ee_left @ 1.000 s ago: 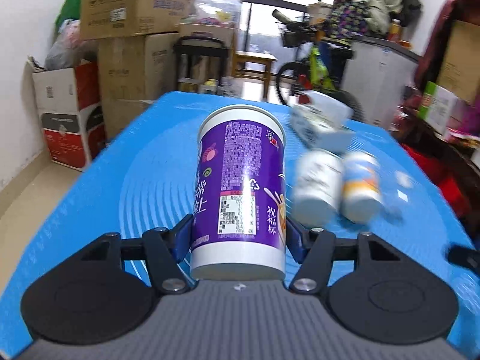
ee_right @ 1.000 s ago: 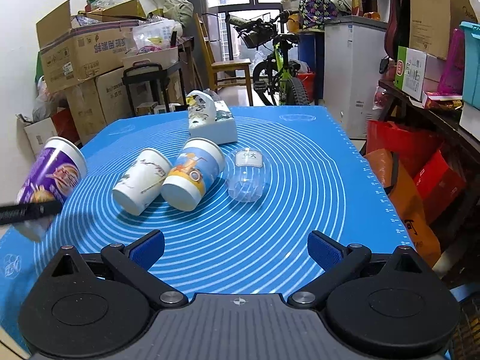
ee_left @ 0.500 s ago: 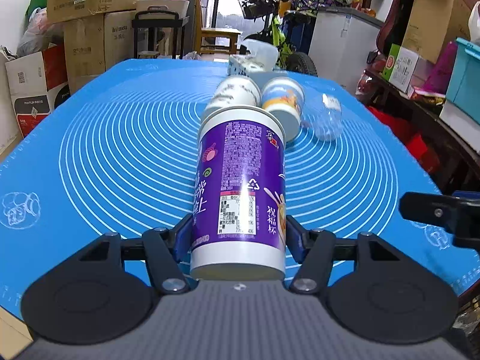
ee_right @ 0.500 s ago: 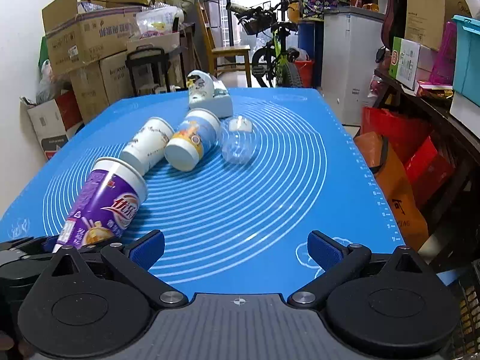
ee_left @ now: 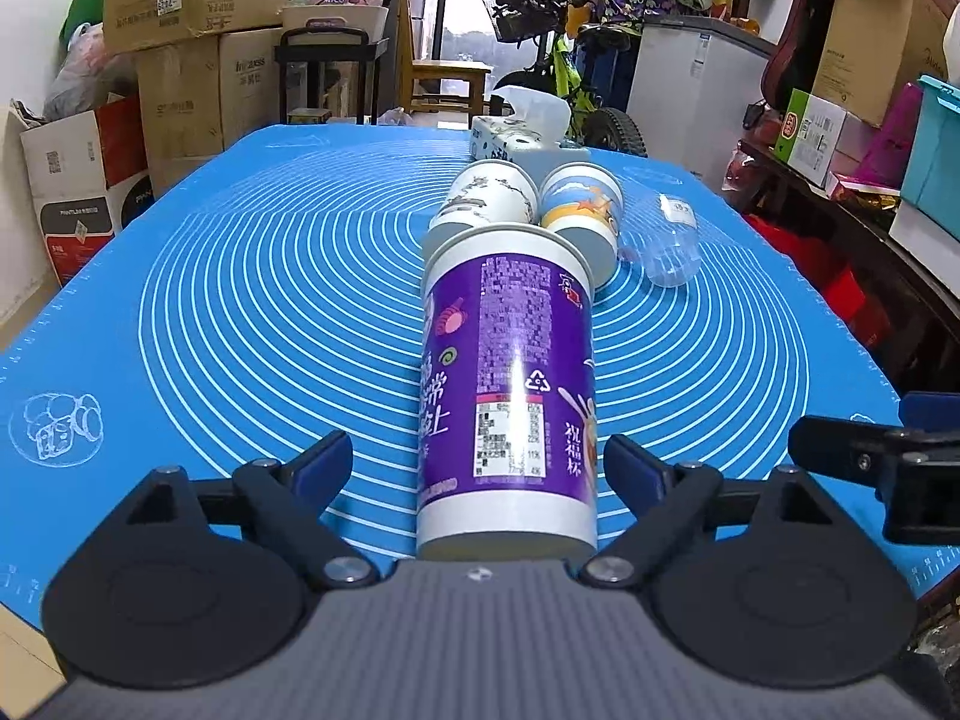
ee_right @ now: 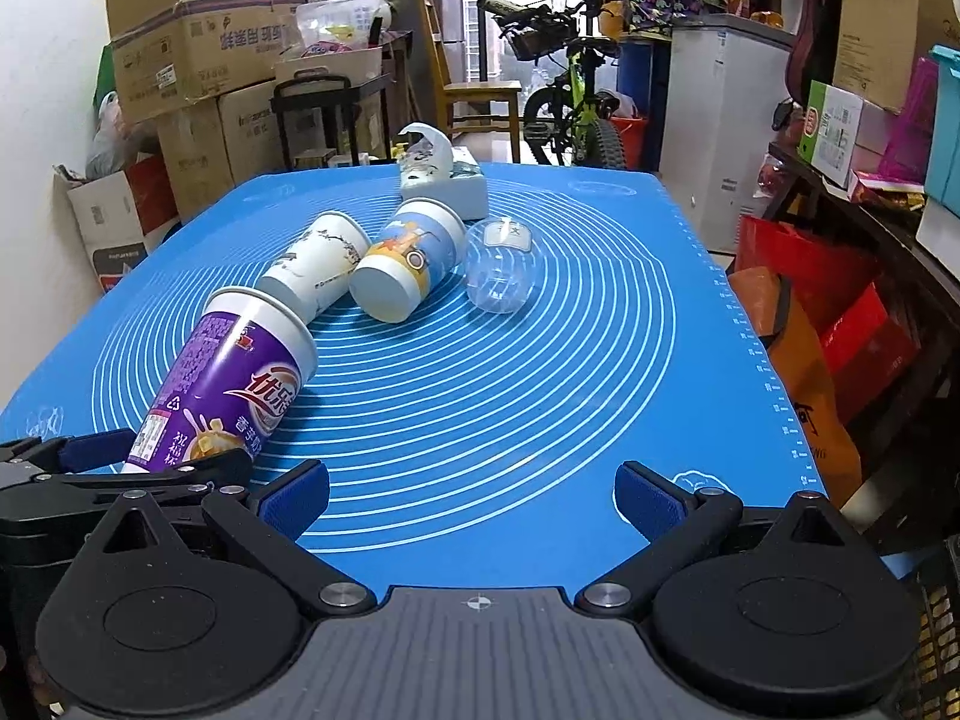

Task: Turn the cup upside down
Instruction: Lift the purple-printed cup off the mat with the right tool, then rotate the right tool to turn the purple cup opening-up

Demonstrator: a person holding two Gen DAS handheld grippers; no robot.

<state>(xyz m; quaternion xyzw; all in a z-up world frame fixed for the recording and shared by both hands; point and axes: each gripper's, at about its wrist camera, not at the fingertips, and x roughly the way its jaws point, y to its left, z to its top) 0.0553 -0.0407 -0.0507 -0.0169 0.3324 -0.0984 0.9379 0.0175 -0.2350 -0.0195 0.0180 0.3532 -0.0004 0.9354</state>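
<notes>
The purple cup (ee_left: 507, 384) lies on its side on the blue mat (ee_left: 240, 300), rim toward the white cup (ee_left: 486, 198), between the spread, released fingers of the left gripper (ee_left: 477, 462). The right gripper (ee_right: 471, 495) hangs empty and unclenched beside it. Judged mid-flip: next, regrasp and tip it rim-down.
</notes>
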